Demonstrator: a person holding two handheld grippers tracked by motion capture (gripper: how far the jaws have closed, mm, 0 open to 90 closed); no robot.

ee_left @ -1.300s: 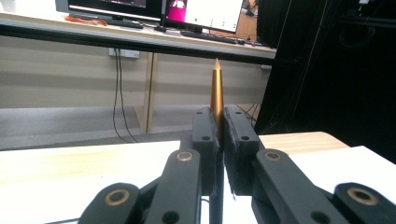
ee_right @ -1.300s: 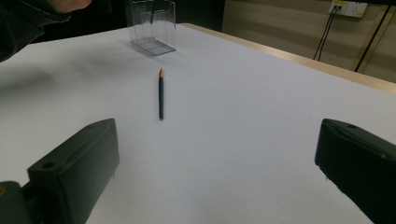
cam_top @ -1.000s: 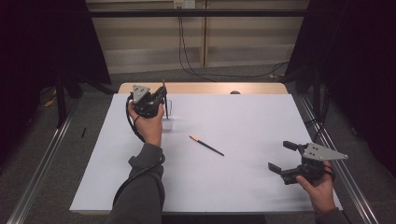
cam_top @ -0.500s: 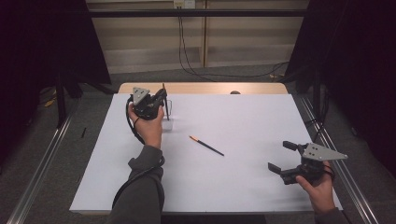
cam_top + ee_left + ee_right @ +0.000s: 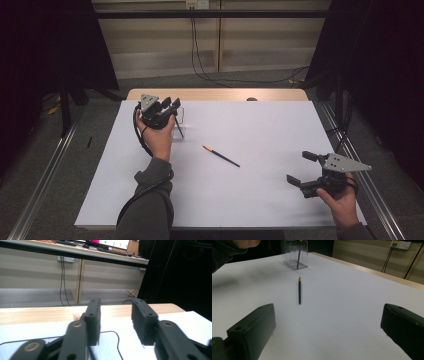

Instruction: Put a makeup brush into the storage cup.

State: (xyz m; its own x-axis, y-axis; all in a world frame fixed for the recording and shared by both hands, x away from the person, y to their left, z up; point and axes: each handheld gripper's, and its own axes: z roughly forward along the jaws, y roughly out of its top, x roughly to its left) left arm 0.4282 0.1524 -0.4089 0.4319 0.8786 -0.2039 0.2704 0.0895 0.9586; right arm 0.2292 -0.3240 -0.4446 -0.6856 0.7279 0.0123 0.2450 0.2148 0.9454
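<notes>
Left gripper [image 5: 167, 106] jaws just opened, apparently empty, above holder [image 5: 179, 120]; we see pencil [image 5: 220, 156] lying diagonally, nearer wide-open right gripper [image 5: 299, 167].

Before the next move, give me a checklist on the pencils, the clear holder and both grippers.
1. Left gripper jaws have just been opening, nothing between them: ok.
2. One pencil stands inside the clear holder: ok.
3. Holder upright on the table: ok.
4. Second pencil lies free at mid-table, nothing touching it: ok.
5. Right gripper open and empty, pencil ahead of it: ok.
6. Whether the holder has room for another pencil: cannot tell.
</notes>
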